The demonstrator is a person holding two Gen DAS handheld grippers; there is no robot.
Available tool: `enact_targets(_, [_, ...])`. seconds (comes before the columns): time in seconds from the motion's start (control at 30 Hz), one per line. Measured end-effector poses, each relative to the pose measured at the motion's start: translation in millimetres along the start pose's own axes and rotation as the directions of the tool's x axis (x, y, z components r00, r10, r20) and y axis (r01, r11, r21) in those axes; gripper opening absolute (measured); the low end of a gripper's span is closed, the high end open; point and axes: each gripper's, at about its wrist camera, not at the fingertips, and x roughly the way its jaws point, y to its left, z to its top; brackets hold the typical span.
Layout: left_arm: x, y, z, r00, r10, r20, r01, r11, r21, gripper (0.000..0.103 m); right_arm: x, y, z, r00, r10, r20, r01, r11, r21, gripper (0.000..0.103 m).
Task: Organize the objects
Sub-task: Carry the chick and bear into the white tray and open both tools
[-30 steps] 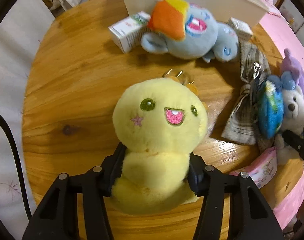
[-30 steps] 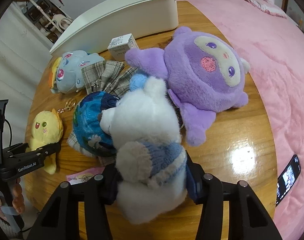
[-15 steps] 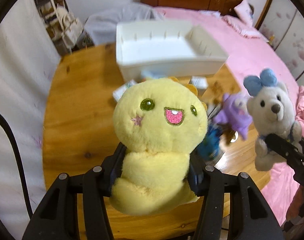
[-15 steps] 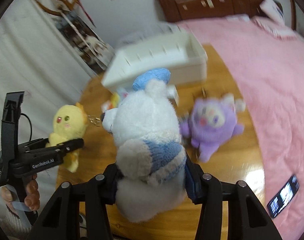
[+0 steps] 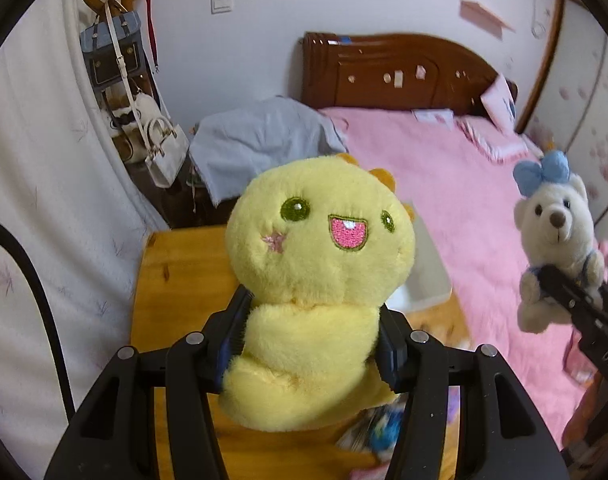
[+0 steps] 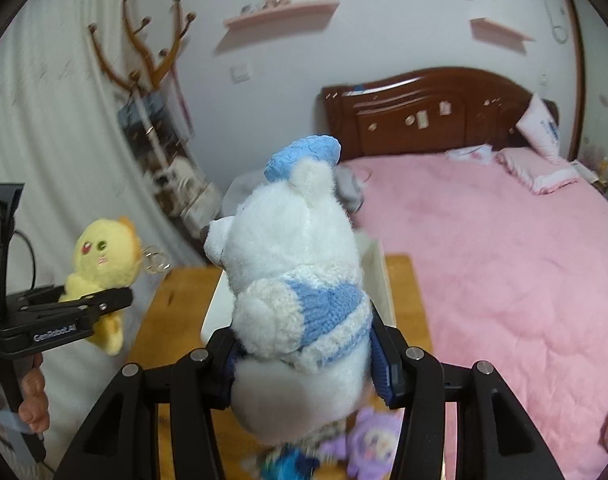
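Soft, even indoor light fills both fisheye views, with a cool purplish cast on the wall (image 5: 263,60) and no hard glare. Shelves (image 6: 281,16) throw faint, diffuse shadows downward on the wall, suggesting light from above. The yellow plush (image 5: 320,280) and the white bear (image 6: 299,300) are sharp close to the lens, as are the black tool arms. Motion blur smears the toys on the counter (image 6: 175,320) at the bottom of each frame and softens the coat rack (image 6: 151,52). Straight lines bow strongly toward the edges, where a dark circular vignette closes in.
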Motion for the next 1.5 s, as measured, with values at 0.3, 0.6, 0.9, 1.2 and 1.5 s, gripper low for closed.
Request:
enact_targets(0.3, [74.9,-10.7,51.5,1.0,0.02,0.023,-0.02,1.0,0.006,0.059,94.0,-19.4,52.3,0.991,-0.093,-0.093,0.097,0.994,0.04,0.053])
enact_targets(0.6, [190.1,-6.4,33.7,0.988,0.021,-0.155,-0.027,0.999,-0.042,0.059,181.6,-37.9,18.0,0.958,-0.089,-0.273,0.123,0.986,0.109,0.053])
enact_targets(0.9, [251.0,-8.2,-4.5,0.916,0.07,-0.394,-0.095,0.994,-0.046,0.061,234.0,-41.7,-30.9,0.901,-0.077,-0.427,0.145,0.981,0.129,0.059])
enact_targets(1.2, [239.2,-10.9,-14.6,0.927,0.081,-0.367,-0.108,0.993,-0.052,0.091,218.1,-37.8,-37.8,0.928,-0.006,-0.373,0.074,0.983,0.169,0.081])
enact_targets(1.5, [186.9,-22.1,-4.6,0.966,0.055,-0.252,-0.064,0.998,-0.026,0.097,176.3,-32.3,-34.5,0.949,0.049,-0.312,0.028,0.971,0.238,0.081])
